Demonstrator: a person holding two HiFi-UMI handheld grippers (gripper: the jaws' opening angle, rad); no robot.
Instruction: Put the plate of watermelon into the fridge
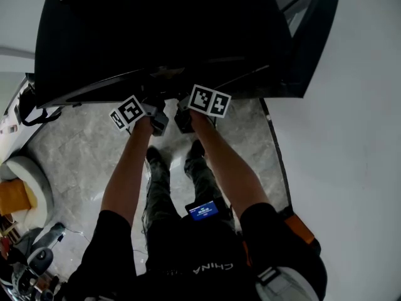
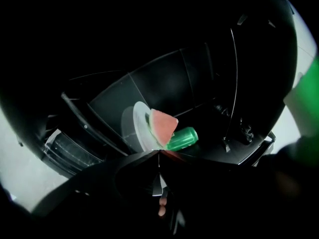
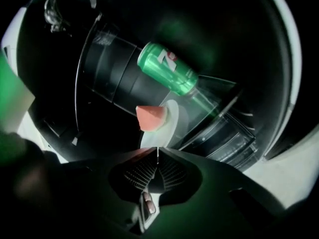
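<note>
The plate (image 2: 137, 128) bearing the watermelon (image 2: 163, 127) is held inside the fridge (image 1: 163, 30), its near rim pinched in the closed jaws of the left gripper (image 2: 158, 152) and the right gripper (image 3: 158, 151) alike, the rest lying straight ahead of them toward a green can (image 3: 167, 68).

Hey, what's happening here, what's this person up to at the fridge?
A person stands at the open fridge with a gripper in each hand, both reaching inside. The white plate with a watermelon slice is already in the fridge, next to a green can lying on its side. The left gripper and right gripper both have their jaws together, tips right at the plate's near rim; whether either pinches it can't be told.
</note>
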